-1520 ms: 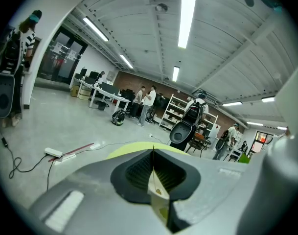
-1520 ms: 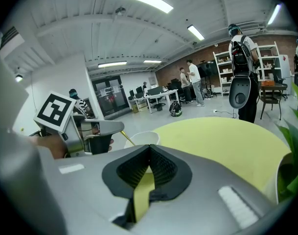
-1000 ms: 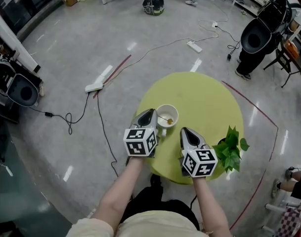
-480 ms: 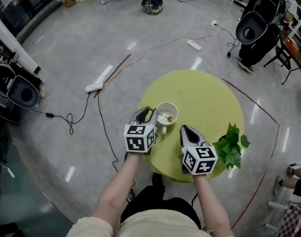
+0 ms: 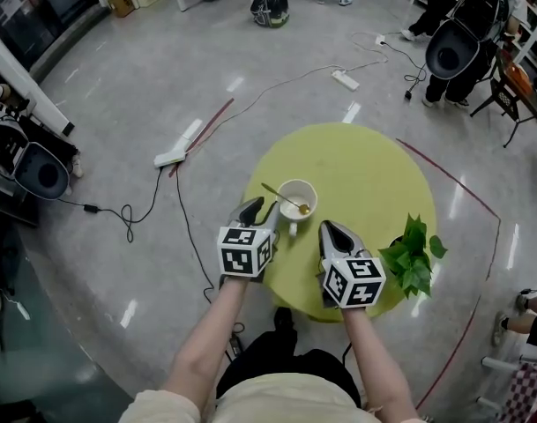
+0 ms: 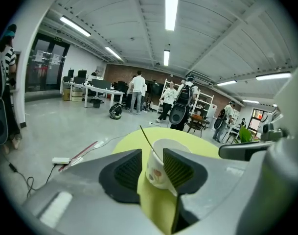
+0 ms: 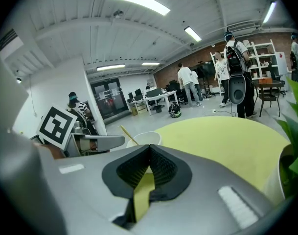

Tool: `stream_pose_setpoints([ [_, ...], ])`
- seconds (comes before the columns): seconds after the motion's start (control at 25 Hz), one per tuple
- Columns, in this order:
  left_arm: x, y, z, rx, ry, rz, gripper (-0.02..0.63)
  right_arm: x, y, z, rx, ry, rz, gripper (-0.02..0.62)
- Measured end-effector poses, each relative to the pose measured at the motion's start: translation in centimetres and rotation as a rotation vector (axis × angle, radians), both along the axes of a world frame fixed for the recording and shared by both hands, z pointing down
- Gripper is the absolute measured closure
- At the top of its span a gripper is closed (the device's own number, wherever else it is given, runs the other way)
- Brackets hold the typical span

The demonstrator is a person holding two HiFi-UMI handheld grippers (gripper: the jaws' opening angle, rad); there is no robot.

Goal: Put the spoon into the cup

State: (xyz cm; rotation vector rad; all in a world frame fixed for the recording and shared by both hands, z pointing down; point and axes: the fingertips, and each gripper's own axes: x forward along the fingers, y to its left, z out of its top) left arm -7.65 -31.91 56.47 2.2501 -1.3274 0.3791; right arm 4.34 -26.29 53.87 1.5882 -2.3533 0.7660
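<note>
A white cup stands on the round yellow-green table. The spoon rests in it, bowl inside, thin handle leaning out over the rim to the upper left. My left gripper sits just left of and below the cup, its jaws opening with nothing pressed between the pads. In the left gripper view the cup and the spoon handle show through the gap of the left gripper. My right gripper is shut on nothing, below right of the cup. The right gripper view shows the cup just beyond its tips.
A potted green plant stands at the table's right edge, close to my right gripper. Cables and a power strip lie on the grey floor to the left. People and black speakers stand far back.
The left jaws have opened and let go of the spoon, which now leans in the cup with its handle out. The left gripper drew back slightly. The right gripper stayed put.
</note>
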Motion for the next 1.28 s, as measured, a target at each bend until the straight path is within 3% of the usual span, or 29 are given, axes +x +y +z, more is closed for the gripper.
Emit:
stream_pose_setpoints([
  [0.4,-1.3,2.3,-0.2,0.012,-0.057,-0.013,0.509,-0.7,1.2,0.4,0.003,-0.01,-0.002,0.595],
  [1.28,-2.7,9.2,-1.0,0.011,-0.048,-0.043,0.589,-1.7,5.6,-1.1,0.043,-0.01,-0.028,0.595],
])
